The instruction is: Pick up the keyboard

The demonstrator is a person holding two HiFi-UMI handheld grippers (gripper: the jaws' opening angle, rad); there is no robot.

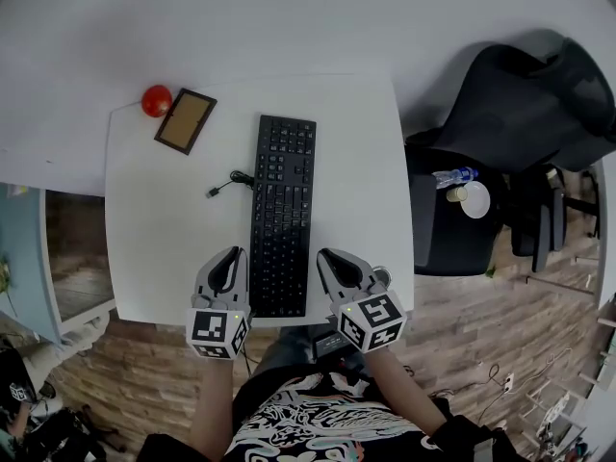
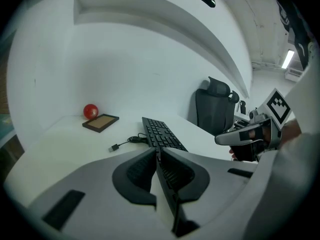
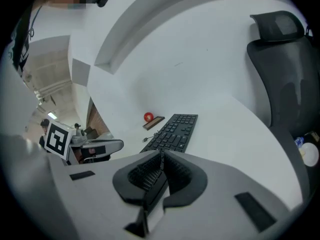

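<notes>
A black keyboard lies lengthwise on the white table, its cable and USB plug trailing to the left. It also shows in the left gripper view as the keyboard and in the right gripper view as the keyboard. My left gripper hovers at the keyboard's near left corner, shut and empty. On the near right side my right gripper is likewise shut with nothing held. Both point away from me along the keyboard's sides. Left gripper and right gripper have jaws pressed together.
A red ball and a small framed board sit at the table's far left corner. A black office chair and a dark side stand with a bottle and a cup are to the right. The table's near edge lies under both grippers.
</notes>
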